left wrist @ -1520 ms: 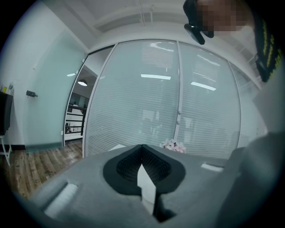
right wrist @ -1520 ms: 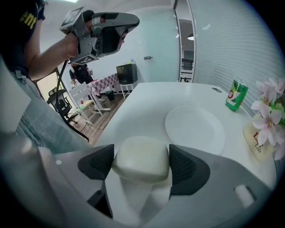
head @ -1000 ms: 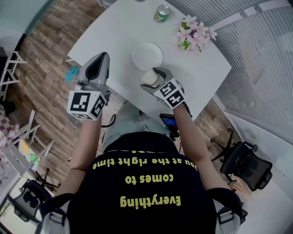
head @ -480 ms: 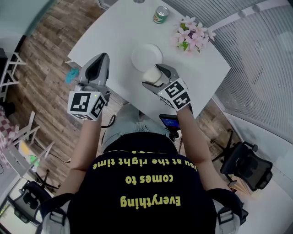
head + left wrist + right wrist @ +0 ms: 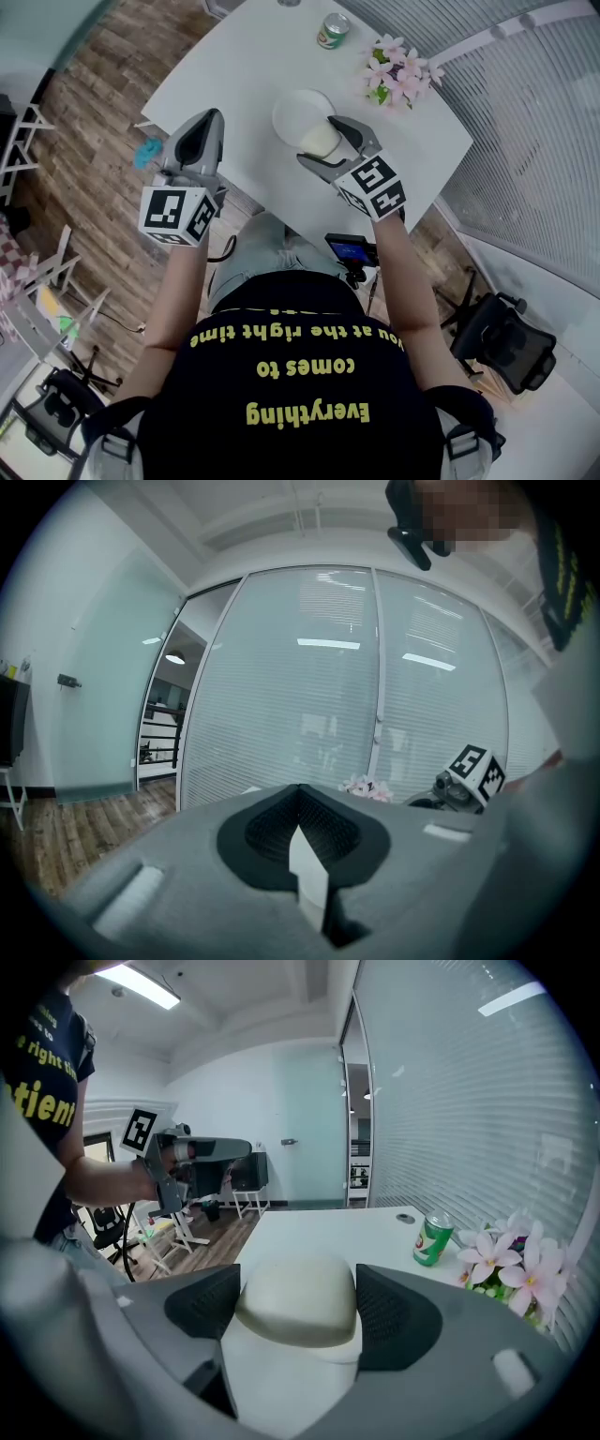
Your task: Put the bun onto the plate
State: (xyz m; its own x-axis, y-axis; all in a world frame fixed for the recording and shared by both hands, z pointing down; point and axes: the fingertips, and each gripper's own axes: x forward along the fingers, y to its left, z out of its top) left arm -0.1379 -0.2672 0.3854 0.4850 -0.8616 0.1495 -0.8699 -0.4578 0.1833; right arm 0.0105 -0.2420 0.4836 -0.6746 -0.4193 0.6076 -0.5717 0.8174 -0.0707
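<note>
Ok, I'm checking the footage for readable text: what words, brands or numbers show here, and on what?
"Everything comes to you at the right time": yellow print on the person's black shirt, upside down in the head view.
"right", "tient": cut-off shirt print in the right gripper view.
Green can: label too small to read.
Marker cubes: square patterns only, no words.

Office: glass partition walls (image 5: 309, 714), swivel chair (image 5: 502, 342), white table (image 5: 225, 75).
</note>
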